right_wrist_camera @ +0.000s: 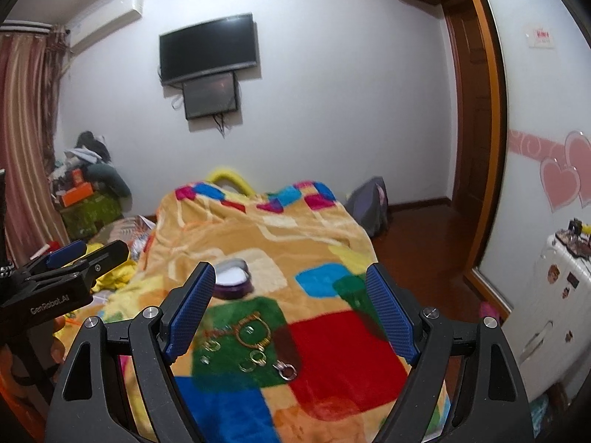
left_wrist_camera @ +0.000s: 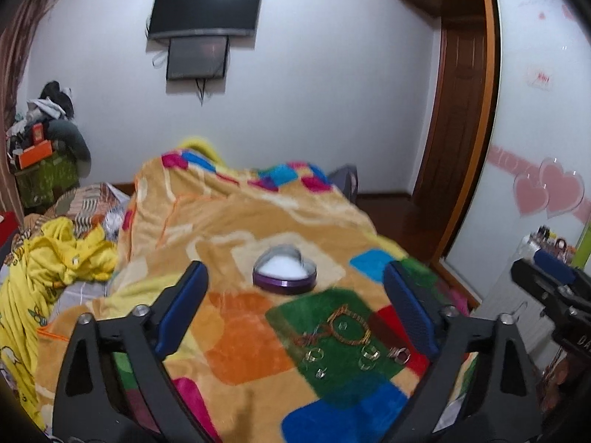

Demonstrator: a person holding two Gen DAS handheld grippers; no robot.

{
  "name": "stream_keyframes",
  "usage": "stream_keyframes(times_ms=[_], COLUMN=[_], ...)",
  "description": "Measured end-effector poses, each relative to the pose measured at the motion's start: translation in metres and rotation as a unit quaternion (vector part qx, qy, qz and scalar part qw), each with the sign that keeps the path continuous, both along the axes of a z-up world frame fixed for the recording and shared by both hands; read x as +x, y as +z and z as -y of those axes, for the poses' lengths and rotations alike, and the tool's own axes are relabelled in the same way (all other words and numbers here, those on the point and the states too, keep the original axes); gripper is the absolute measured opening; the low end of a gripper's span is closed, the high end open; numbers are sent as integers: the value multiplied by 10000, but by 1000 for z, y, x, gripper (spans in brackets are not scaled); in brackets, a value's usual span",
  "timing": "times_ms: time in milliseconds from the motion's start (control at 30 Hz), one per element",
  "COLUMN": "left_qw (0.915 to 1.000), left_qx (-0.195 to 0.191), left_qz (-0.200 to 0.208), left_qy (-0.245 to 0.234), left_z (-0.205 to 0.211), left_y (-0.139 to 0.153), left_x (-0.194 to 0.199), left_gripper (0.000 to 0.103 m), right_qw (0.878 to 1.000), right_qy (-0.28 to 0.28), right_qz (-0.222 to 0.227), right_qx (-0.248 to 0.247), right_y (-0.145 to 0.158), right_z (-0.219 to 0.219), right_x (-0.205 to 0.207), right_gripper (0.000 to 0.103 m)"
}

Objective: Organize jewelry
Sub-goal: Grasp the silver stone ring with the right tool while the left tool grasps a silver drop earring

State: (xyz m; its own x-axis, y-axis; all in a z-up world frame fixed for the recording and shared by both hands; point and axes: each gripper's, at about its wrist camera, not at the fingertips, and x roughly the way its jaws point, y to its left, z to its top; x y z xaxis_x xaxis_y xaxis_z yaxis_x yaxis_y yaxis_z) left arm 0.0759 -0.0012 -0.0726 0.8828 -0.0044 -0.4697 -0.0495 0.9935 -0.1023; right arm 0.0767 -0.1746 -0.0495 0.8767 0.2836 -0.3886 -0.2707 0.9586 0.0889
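The left gripper (left_wrist_camera: 291, 302) hung above the bed with its blue-padded fingers (left_wrist_camera: 184, 306) spread wide apart and nothing between them. The right gripper (right_wrist_camera: 290, 308) hovered just beside it, its own ribbed blue fingers (right_wrist_camera: 388, 313) equally far apart and empty.

Nearest below them, on a green patch of the thick patchwork fleece blanket (left_wrist_camera: 240, 339), lay the jewelry. A gold beaded bracelet (left_wrist_camera: 349, 326) formed a loop, with a thin reddish beaded strand (left_wrist_camera: 314, 336) trailing off one side. Several small gold rings (left_wrist_camera: 314, 353) were scattered around it on the green, slightly blurred, and a darker silver ring with a stone (left_wrist_camera: 400, 355) sat at the edge where green met red. One small ring appeared to lie inside the bracelet loop.

Beyond the jewelry, on a tan part of the blanket, stood an open heart-shaped tin box with a purple wall and white lining (left_wrist_camera: 284, 275), well apart from the rings.

Farther left, a crumpled yellow garment (left_wrist_camera: 66, 258) lay on the bed. On the far white wall hung a dark flat television (left_wrist_camera: 205, 7) with a smaller dark screen (left_wrist_camera: 197, 57) just under it.
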Motion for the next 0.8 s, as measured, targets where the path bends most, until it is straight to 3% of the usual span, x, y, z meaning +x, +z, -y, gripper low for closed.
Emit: stream_keyframes(times_ms=[67, 333, 500, 733, 800], left_qw=[9997, 9929, 9821, 9720, 9690], left_qx=[24, -136, -236, -136, -165], left_qz=[-232, -1012, -1616, -2037, -2127], left_qy=[-71, -614, -939, -1166, -1244], left_z=[1, 10, 15, 19, 19], left_y=[-11, -53, -83, -105, -109], left_x=[10, 41, 54, 54, 54], left_gripper=[87, 75, 58, 52, 44], right_qw=[9999, 9957, 9899, 9783, 9749], right_qy=[-21, 121, 391, 847, 933], right_qz=[-107, -903, -1324, -1868, -2003], right_qx=[-40, -164, -336, -307, -273], right_y=[-6, -42, -66, -95, -101], right_z=[3, 16, 13, 8, 6], right_x=[3, 27, 36, 50, 53], right_gripper=[80, 55, 50, 46, 45])
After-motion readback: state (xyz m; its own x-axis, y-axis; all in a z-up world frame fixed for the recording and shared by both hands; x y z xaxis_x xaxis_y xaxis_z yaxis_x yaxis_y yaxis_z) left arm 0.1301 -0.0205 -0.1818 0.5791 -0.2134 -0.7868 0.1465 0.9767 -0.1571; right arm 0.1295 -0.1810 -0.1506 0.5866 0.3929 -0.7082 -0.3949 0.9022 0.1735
